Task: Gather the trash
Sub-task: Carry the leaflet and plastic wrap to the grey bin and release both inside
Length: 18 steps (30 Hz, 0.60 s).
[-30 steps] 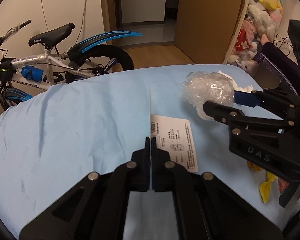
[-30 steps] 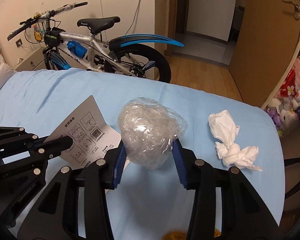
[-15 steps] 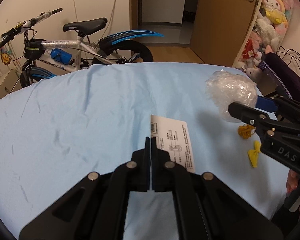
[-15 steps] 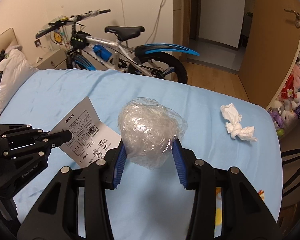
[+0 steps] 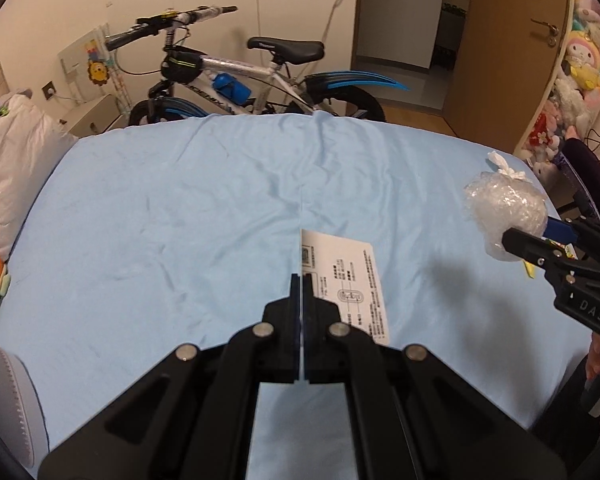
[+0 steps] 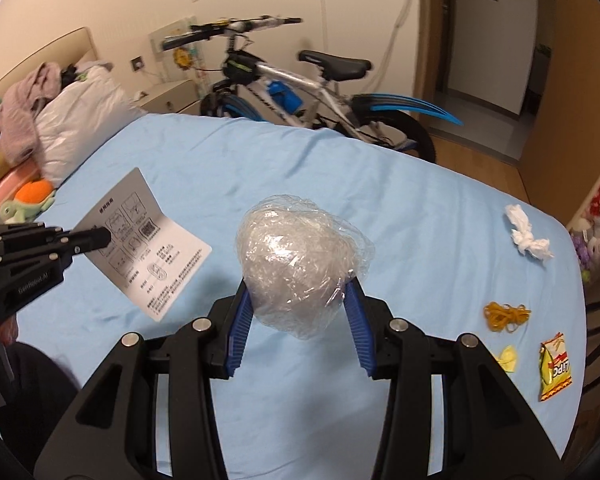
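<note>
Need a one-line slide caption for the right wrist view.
Right gripper holds a plastic-wrap ball above the blue bed; left gripper pinches a leaflet.

Cream walls, bed (image 5: 180,220) under a pale blue sheet, white bike (image 5: 240,80) with blue mudguards parked beside it, wooden floor (image 6: 480,164), open wooden door (image 5: 512,60) onto a dim hallway, shelf of plush toys (image 5: 580,64) at right, white pillow (image 6: 80,120) by the headboard (image 6: 40,60), warm indoor light.
</note>
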### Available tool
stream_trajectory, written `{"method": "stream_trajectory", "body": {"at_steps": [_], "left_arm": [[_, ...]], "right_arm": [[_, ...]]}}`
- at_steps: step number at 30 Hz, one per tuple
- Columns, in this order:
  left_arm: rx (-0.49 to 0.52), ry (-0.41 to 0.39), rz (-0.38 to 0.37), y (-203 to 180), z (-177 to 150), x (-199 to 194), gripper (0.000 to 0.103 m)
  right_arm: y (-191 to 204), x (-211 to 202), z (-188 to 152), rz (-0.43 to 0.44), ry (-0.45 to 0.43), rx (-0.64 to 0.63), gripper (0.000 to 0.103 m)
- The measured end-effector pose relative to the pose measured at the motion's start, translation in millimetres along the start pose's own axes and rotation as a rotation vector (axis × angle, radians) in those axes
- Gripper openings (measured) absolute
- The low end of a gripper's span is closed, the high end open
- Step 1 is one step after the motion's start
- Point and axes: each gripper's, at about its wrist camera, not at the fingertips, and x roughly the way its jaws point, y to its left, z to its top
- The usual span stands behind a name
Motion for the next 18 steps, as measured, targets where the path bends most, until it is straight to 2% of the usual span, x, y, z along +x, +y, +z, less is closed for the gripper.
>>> {"method": "stream_trajectory", "body": {"at_steps": [9, 18], "left_arm": [[-0.125, -0.051, 0.141, 95.2, -39.3, -82.1, 0.001], [-0.245, -0.056, 0.294, 177.1, -81.8, -152.9, 0.001]], "right_arm": [[107.3, -25.8, 10.2, 0.116, -0.037, -0.145, 0.042], [219.2, -33.9, 25.3, 0.292, -0.049, -0.297, 0.042]]}}
